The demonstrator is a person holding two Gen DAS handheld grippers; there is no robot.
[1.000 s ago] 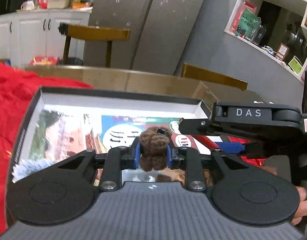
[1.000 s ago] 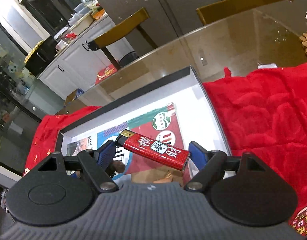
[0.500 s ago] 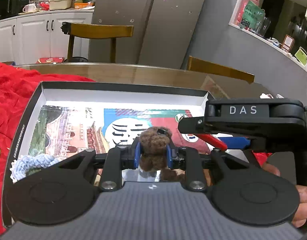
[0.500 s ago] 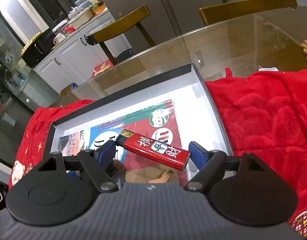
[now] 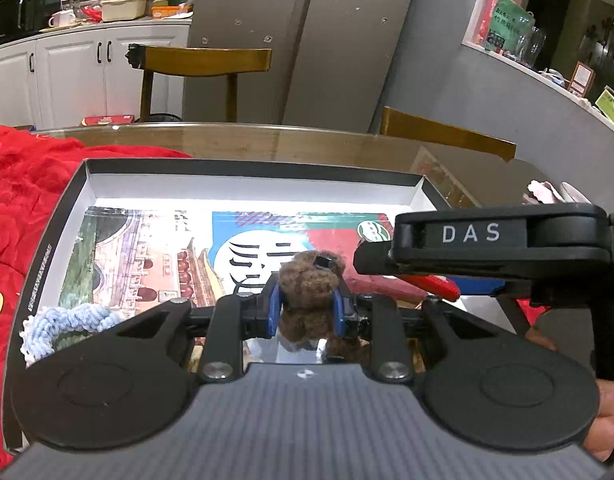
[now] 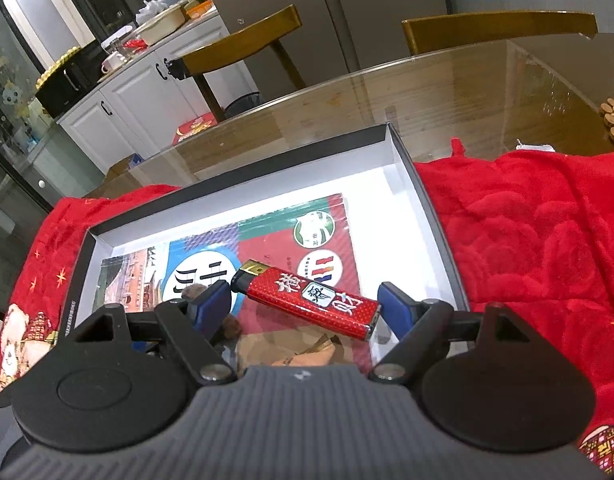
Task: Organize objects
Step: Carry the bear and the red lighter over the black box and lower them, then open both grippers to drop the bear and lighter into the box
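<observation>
Left gripper (image 5: 305, 308) was clamped narrow on a small brown fuzzy bear toy (image 5: 309, 296), blue pads squeezing its sides, held over the near part of the box (image 5: 247, 170). Right gripper (image 6: 305, 304) stood wide, with a red lighter (image 6: 307, 304) spanning lengthwise between the pads. Both ends looked right at the pads, but I couldn't tell whether they actually pressed on it or whether it was resting on the box floor.

Step in hand, my read: both items were over the box, drop-off stage. Next move would call for lowering each to a free patch of floor and opening the jaws without the two grippers fouling each other; they were close, the right one crossing just ahead of the left in the left wrist view.

Materials:
- bear: soft, woolly, compressible, likely to cling to the pads on release
- lighter: hard, glossy, slim bar with a metal cap, red with white characters; could roll or slide
- box: shallow rigid rectangle, dark rim, white inner walls, a flat printed sheet (image 5: 155, 256) lining the floor
- light-blue knitted piece (image 5: 63, 324) lay in the box's near-left corner, soft and ropy
- red plush cloth (image 6: 527, 240) under the box, quilted; glass-topped wooden table (image 6: 427, 92) beyond.
</observation>
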